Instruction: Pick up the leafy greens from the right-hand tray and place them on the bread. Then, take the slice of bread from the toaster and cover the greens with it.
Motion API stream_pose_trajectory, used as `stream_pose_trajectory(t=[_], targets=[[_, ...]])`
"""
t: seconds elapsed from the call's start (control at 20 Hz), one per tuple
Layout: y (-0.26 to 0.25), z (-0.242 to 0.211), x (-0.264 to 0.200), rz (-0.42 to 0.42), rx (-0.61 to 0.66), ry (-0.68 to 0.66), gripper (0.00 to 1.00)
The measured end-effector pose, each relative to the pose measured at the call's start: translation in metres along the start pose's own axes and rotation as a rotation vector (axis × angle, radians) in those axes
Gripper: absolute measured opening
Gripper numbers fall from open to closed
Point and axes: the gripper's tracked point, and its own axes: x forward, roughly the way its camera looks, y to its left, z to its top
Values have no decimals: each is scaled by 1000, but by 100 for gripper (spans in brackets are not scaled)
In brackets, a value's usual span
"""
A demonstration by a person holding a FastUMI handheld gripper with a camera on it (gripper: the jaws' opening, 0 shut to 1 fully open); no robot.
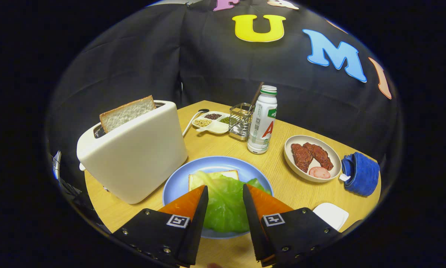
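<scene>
A green leaf (224, 203) lies across a slice of bread (231, 174) on a blue plate (180, 184), just ahead of and between my fingers. My gripper (225, 189) hovers over the plate's near side, open, with the leaf showing in the gap and spreading under both fingers. Neither finger visibly presses on the leaf. To the left of the plate stands a white toaster (141, 160) with another slice of bread (126, 113) sticking up out of its slot.
Beyond the plate stand a white bottle (262, 121), a wire cutlery holder (240, 121) and a divided dish of grains (211, 123). At the right are a cream plate (288, 149) with meat slices, a blue cloth (361, 173) and a white tray (331, 215) near the table edge.
</scene>
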Motion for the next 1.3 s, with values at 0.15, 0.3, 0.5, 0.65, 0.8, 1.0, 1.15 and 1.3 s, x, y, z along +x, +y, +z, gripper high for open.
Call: stream_pose_trajectory(t=[0.15,0.3,0.5,0.65,0.8,1.0,1.15,1.3], targets=[[-4,8,-14,-39,-22,-48,57],[-2,17,-28,-96,-14,-152,57],[13,31,-51,-115,23,-257,57],[48,45,-66,-55,78,-334,57],[77,60,-80,-55,93,-404,57],[122,74,-87,-48,82,-456,57],[161,83,-85,20,93,-447,57],[181,88,-81,36,79,-444,57]])
